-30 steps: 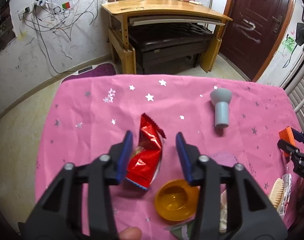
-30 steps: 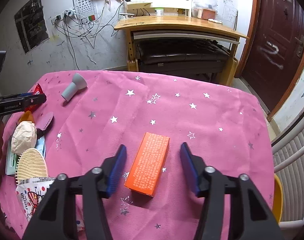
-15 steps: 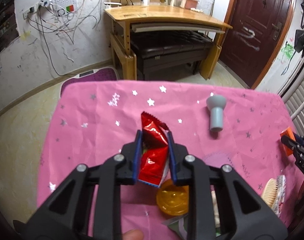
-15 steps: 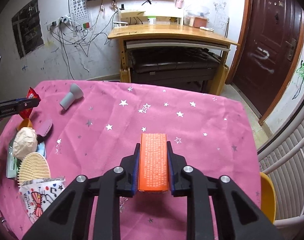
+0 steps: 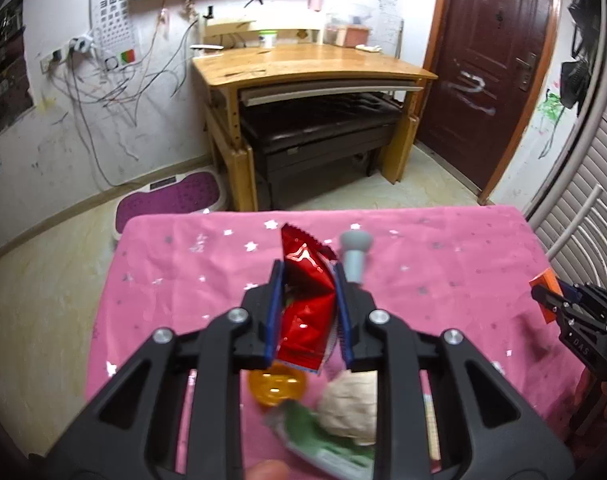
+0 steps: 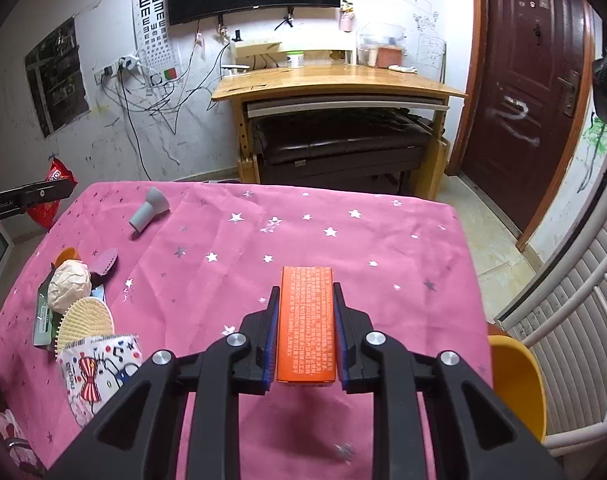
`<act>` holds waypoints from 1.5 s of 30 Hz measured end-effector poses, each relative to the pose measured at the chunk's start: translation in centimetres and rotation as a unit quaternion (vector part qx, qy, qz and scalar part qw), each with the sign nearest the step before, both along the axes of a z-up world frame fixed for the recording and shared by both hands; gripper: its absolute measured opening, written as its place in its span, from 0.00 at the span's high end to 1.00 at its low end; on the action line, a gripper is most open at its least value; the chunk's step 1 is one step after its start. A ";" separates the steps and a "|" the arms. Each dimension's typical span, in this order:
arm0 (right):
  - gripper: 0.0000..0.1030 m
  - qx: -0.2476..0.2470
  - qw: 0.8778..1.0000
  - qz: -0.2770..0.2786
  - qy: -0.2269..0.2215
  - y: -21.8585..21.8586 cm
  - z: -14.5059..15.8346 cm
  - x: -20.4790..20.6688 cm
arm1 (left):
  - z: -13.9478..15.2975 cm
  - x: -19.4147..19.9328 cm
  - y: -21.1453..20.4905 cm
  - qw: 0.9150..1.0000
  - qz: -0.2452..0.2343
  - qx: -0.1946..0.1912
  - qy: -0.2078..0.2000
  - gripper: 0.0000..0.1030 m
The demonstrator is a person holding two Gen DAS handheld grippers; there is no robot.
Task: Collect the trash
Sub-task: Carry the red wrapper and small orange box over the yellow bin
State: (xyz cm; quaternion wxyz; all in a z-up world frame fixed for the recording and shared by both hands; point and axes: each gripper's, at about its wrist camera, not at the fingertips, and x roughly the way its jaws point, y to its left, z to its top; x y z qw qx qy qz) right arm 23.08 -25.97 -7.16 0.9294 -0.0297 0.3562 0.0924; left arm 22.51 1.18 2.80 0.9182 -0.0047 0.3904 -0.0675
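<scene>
**Holding Two Pieces of Trash at Once**

Pinching from both sides, the left gripper (image 5: 308, 312) holds a shiny red crinkly snack wrapper (image 5: 306, 300) above the pink star-print tablecloth (image 5: 423, 280). The squeeze on its middle likely keeps the floppy wrapper from slipping. The right gripper (image 6: 305, 332) is clamped on a long orange cardboard box (image 6: 306, 328), gripped by its flat sides so it stays straight. More trash waits on the cloth: a crumpled paper ball (image 6: 69, 286) and a green packet (image 5: 323, 436). No bin can be seen.
</scene>
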 end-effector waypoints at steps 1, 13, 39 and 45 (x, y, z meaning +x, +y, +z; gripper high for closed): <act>0.83 0.002 1.000 -0.002 -0.001 -0.3 0.1 -0.1 | 0.2 -0.1 -0.6 1.000 -0.005 0.000 -0.001 0.79; 0.83 0.035 0.998 -0.049 -0.020 -7.9 0.3 -3.1 | 1.6 -1.0 -8.7 0.998 -0.061 0.007 -0.012 0.79; 0.83 0.078 0.983 -0.165 -0.024 -22.2 -2.7 -7.2 | -0.3 -2.5 -29.8 0.978 -0.206 0.000 0.022 0.79; 0.83 0.085 0.981 -0.171 -0.022 -23.3 -2.9 -7.4 | -1.2 -3.0 -33.5 0.972 -0.233 0.002 0.036 0.79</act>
